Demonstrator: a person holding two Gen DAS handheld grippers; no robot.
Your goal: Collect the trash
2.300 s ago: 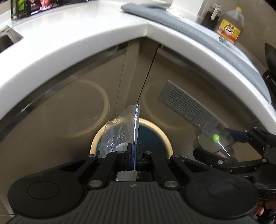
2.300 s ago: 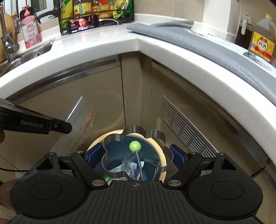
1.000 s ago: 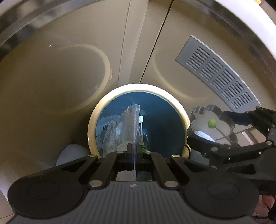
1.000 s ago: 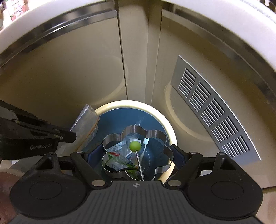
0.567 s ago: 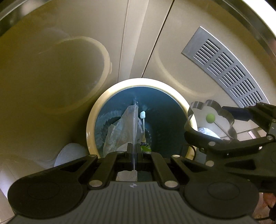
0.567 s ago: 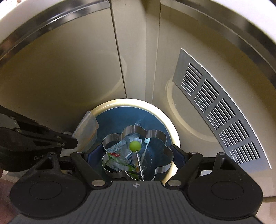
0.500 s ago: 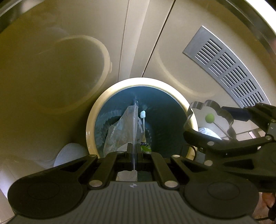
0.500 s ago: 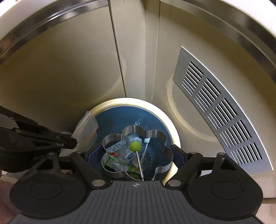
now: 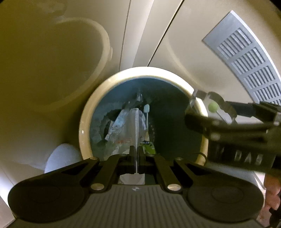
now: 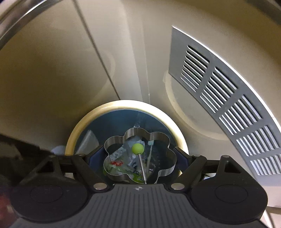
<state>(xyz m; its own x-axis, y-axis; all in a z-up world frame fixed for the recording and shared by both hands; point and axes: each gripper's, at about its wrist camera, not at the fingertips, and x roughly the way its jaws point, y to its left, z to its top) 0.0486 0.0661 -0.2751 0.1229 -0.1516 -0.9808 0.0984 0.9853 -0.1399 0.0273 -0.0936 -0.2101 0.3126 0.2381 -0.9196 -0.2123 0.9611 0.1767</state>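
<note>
A round bin with a cream rim and a dark blue liner stands on the floor by beige cabinets. My left gripper is shut on a clear plastic wrapper and holds it inside the bin's mouth. My right gripper is shut on a flower-shaped metal ring with a green-balled wire handle, over the bin; it also shows in the left wrist view at the bin's right rim. Wrappers and a white swab lie in the bin.
Beige cabinet doors curve behind the bin. A grey louvred vent sits in the right door. A white rounded object lies on the floor left of the bin. The steel counter edge runs above.
Both grippers have come down from counter height to the bin. The wrapper has sunk deeper into the bin's mouth. The right gripper has moved closer over the right rim.
</note>
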